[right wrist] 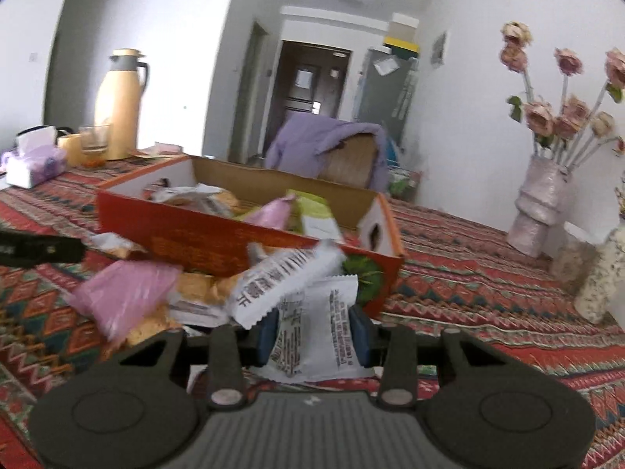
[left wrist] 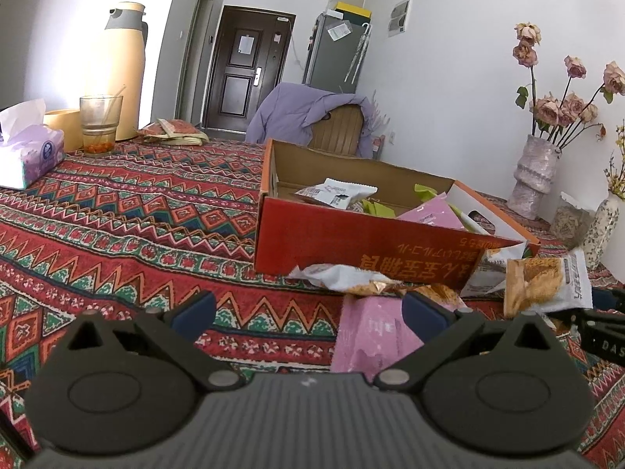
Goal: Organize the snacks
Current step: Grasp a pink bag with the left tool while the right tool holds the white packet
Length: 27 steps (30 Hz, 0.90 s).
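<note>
An open red cardboard box (left wrist: 351,238) holding several snack packets stands on the patterned tablecloth; it also shows in the right wrist view (right wrist: 218,242). Loose packets lie in front of it: a pink packet (left wrist: 371,336), a white packet (left wrist: 343,277) and an orange-and-white packet (left wrist: 547,285). My left gripper (left wrist: 310,312) is open and empty, low over the cloth beside the pink packet. My right gripper (right wrist: 314,336) is shut on a white snack packet (right wrist: 316,336) at the box's near corner. A pink packet (right wrist: 125,293) and another white packet (right wrist: 281,277) lie to its left.
A tissue box (left wrist: 31,156), a glass (left wrist: 99,123) and a tan thermos (left wrist: 125,70) stand at the far left. Vases with dried flowers (left wrist: 535,179) stand at the right by the wall. A chair draped in purple cloth (left wrist: 312,117) is behind the table.
</note>
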### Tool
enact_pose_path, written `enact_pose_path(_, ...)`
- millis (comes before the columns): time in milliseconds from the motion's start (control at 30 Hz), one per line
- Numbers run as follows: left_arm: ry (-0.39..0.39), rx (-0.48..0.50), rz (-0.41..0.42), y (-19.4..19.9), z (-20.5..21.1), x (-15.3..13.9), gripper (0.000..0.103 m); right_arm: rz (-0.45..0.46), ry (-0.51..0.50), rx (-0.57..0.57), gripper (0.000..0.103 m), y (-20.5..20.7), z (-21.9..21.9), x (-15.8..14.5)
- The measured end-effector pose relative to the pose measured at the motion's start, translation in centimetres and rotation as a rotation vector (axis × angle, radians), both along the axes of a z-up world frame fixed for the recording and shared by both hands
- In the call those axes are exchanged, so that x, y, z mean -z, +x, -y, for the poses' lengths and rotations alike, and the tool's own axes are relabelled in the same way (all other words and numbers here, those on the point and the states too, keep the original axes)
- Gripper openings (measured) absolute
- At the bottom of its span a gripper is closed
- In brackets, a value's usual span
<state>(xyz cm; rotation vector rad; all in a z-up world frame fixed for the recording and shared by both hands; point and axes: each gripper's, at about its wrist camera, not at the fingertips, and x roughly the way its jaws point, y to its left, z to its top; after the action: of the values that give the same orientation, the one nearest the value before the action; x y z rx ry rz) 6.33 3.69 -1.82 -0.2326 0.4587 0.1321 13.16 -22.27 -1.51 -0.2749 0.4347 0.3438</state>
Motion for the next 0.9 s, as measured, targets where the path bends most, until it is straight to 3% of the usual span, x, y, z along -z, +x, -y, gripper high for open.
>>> enact_pose_path(133, -0.001, -0.001, 0.0, 0.0, 0.0, 0.0, 0.103, -0.026, -0.044, 0.049, 0.039, 0.9, 0.5, 1.1)
enact_pose_path(567, 0.024, 0.031, -0.04, 0.8, 1.1, -0.4, 0.103, -0.017, 0.04, 0.15, 0.039, 1.8, 3.9, 0.7)
enact_pose_path(900, 0.099, 0.109, -0.136, 3.7, 5.4, -0.3, 0.103, -0.03, 0.093, 0.098, 0.039, 1.2, 3.8, 0.9)
